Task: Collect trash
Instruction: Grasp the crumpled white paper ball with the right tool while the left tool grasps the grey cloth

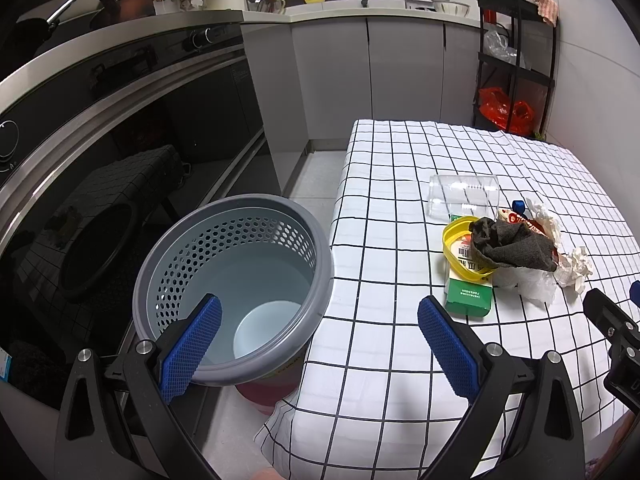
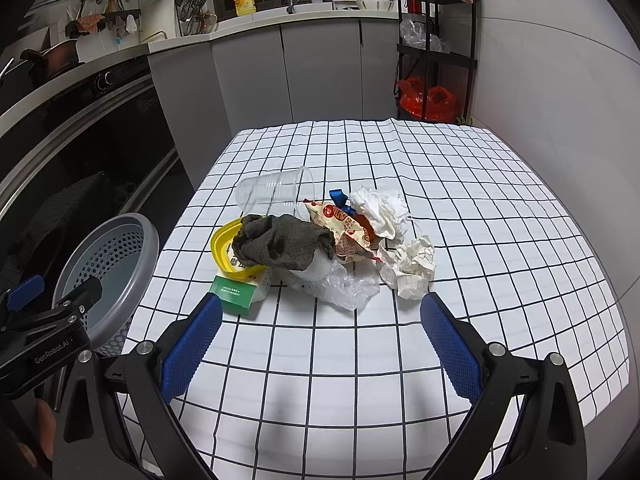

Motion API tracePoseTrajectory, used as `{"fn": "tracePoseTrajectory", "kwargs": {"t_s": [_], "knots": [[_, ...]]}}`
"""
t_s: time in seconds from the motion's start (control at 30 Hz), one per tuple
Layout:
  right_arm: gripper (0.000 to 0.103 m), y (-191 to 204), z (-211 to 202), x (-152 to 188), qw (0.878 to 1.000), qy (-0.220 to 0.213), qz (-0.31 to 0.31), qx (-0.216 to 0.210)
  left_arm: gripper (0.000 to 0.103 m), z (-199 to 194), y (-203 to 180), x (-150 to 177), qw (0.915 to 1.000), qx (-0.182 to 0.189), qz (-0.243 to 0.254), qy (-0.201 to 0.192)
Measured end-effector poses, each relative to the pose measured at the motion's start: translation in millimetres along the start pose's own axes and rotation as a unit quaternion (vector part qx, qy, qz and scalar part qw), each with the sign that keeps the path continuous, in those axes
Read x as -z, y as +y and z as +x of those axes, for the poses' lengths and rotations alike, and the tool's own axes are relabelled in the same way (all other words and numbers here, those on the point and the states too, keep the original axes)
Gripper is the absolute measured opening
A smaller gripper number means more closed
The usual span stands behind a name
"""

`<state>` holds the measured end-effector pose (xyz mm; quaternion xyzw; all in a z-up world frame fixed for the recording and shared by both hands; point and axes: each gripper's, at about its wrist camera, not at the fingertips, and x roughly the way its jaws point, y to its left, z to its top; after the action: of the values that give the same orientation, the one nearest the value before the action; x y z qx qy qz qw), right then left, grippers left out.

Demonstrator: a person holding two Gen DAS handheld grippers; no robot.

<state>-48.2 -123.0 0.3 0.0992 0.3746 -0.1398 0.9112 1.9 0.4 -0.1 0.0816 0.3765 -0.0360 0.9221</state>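
Observation:
A heap of trash lies on the checked tablecloth (image 2: 460, 184): a clear plastic cup (image 2: 276, 192) on its side, a dark cloth (image 2: 280, 244) over a yellow lid (image 2: 220, 248), a green and white carton (image 2: 236, 294), a snack wrapper (image 2: 344, 228), crumpled white paper (image 2: 412, 264) and clear plastic film (image 2: 348, 284). My right gripper (image 2: 320, 340) stands open just in front of the heap, holding nothing. A grey perforated bin (image 1: 236, 292) stands at the table's left edge. My left gripper (image 1: 320, 344) hangs open over the bin's rim and the table corner, empty.
A dark oven front (image 1: 120, 128) and counter run along the left. Grey cabinets (image 2: 320, 68) and a sink counter stand behind the table. A black shelf rack (image 2: 436, 48) with a red bag (image 2: 424, 100) stands at the back right by the white wall.

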Motion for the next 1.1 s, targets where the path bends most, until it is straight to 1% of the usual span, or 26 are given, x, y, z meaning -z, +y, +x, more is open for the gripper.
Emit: {"fn": "tracePoseTrajectory", "kwargs": {"t_s": [0.27,0.43,0.73,1.03,1.1], "knots": [[0.095,-2,3,2,1.000,0.003,-0.003,0.002,0.097,3,1,1,1.0000,0.001,0.000,0.004],[0.095,-11,5,4,1.000,0.008,0.002,0.000,0.097,6,-1,2,0.9999,0.013,-0.006,0.003],[0.095,-42,9,10,1.000,0.015,0.026,-0.005,0.097,20,-18,2,0.9997,0.019,-0.001,0.015],[0.095,-81,24,14,0.999,0.013,0.045,0.028,0.097,38,-39,0,0.9991,0.030,0.003,0.029],[0.095,-86,34,9,0.998,0.023,0.053,0.017,0.097,42,-46,0,0.9991,0.029,0.010,0.028]]}}
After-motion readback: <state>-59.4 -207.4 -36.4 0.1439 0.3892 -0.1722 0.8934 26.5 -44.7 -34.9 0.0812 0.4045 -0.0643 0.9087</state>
